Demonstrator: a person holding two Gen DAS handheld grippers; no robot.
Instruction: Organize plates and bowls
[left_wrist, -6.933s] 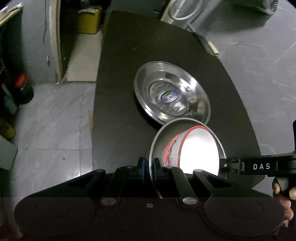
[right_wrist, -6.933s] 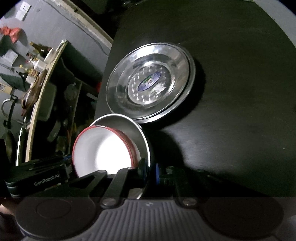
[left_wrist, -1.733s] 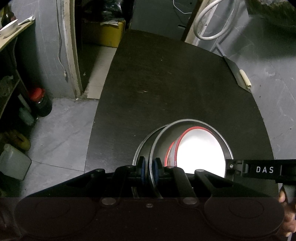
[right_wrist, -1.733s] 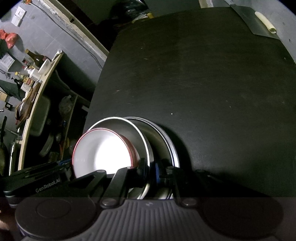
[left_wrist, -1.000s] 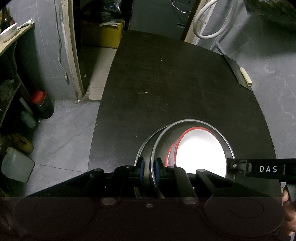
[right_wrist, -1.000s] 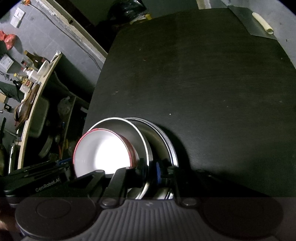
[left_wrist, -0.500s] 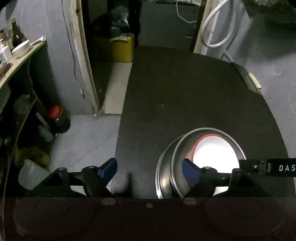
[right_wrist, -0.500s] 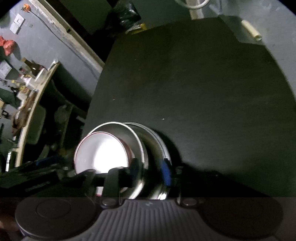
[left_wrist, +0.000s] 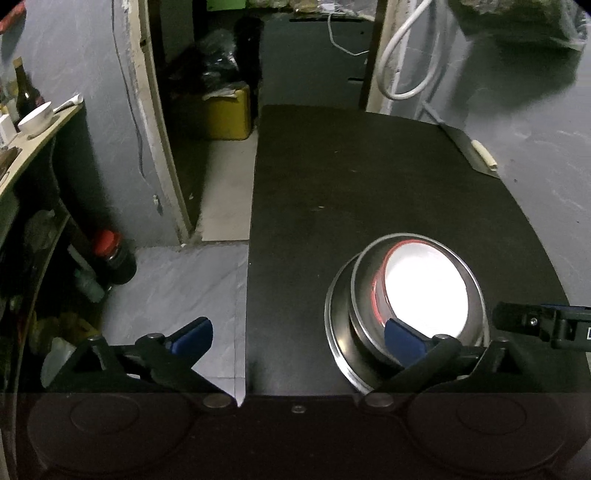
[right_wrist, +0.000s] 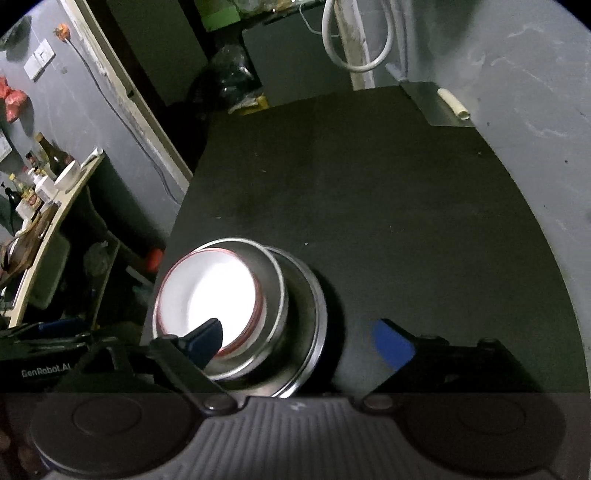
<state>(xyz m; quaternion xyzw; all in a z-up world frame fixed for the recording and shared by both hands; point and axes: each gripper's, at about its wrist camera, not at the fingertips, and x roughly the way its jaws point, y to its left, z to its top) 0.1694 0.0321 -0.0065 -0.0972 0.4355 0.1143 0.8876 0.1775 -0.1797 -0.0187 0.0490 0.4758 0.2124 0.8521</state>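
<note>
Steel bowl (left_wrist: 360, 295), with a red-rimmed white bowl (left_wrist: 424, 291) nested inside, is seated in a steel plate (left_wrist: 334, 332) on the black table (left_wrist: 369, 184). Both the left gripper (left_wrist: 295, 338) and right gripper (right_wrist: 301, 334) have just been opened wide; nothing is gripped.

Stacked bowls (right_wrist: 236, 306) rest on black table (right_wrist: 388, 206).
</note>
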